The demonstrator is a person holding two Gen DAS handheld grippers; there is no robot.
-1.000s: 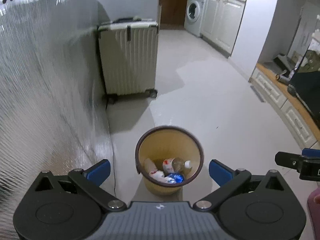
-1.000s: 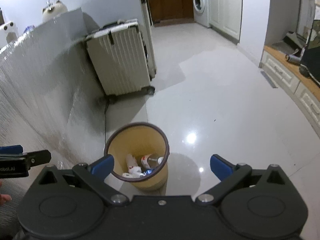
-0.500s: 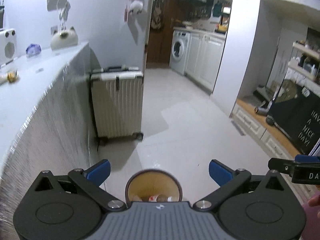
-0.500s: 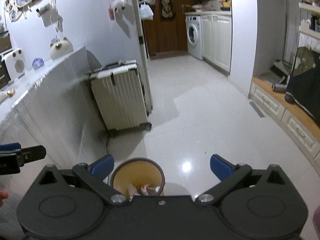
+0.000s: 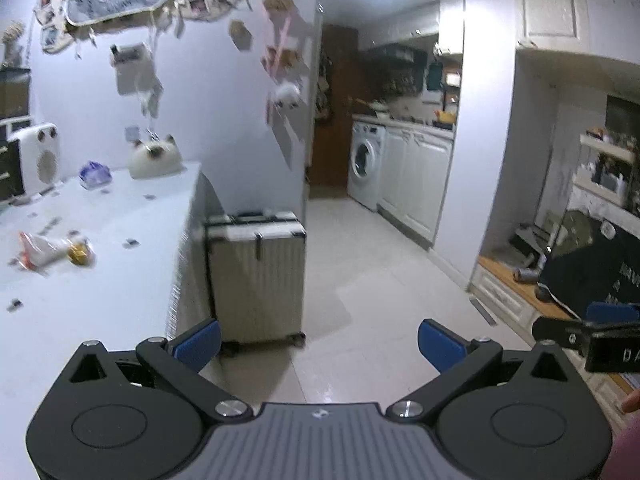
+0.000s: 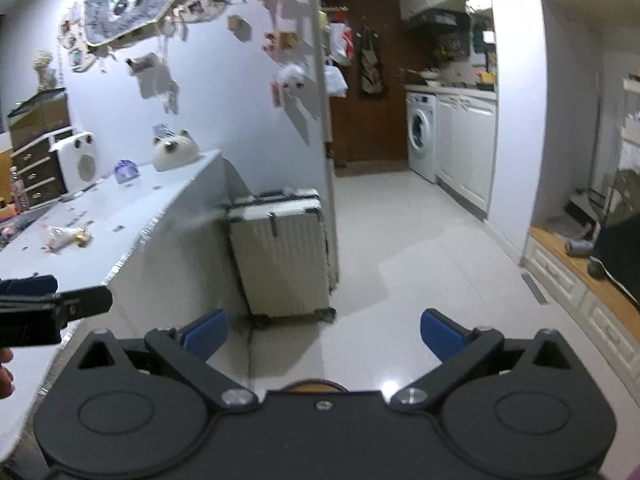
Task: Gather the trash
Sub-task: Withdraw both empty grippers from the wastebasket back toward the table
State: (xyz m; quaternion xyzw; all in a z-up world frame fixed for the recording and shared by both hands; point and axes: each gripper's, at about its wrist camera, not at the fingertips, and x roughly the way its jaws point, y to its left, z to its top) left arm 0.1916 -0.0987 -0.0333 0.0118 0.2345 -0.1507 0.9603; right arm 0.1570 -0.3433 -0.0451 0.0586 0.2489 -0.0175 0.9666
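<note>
My left gripper (image 5: 319,338) is open and empty, held above the floor beside the white counter (image 5: 100,280). My right gripper (image 6: 323,334) is open and empty too. A crumpled wrapper with a gold bit (image 5: 52,250) lies on the counter to the left; it also shows in the right wrist view (image 6: 66,236). Only the rim of the yellow trash bin (image 6: 318,383) peeks out behind the right gripper's body. The right gripper's finger shows at the right edge of the left wrist view (image 5: 588,332).
A cream suitcase (image 5: 256,276) stands against the counter's end. A cat-shaped object (image 5: 154,156), a purple item (image 5: 95,174) and a white heater (image 5: 38,160) sit at the counter's back. White cabinets and a washing machine (image 5: 366,160) line the far right; a low bench (image 6: 592,280) stands at right.
Both grippers rose and tilted up from the bin. The bin has dropped out of the left view and the counter top with the wrapper has come into view.
</note>
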